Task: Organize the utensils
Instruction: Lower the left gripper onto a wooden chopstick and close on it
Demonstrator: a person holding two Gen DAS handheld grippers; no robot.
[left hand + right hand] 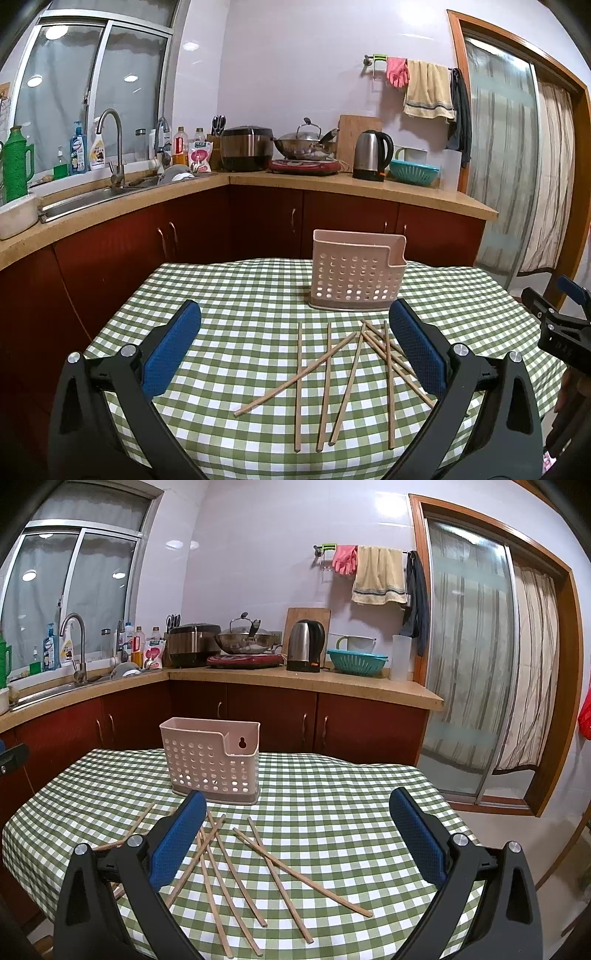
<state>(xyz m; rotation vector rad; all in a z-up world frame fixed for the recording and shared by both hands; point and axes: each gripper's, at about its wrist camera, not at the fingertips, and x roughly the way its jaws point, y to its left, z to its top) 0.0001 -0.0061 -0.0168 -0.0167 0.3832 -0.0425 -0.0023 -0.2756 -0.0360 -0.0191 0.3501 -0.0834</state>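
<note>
both the left tongs and right tongs hang spread and empty above the chopsticks scattered on the checked counter, likely lining up a pick toward the empty pink holder just behind.

The left black gripper with blue pads is wide open, and the right black gripper with blue pads too, both low in frame.
</note>
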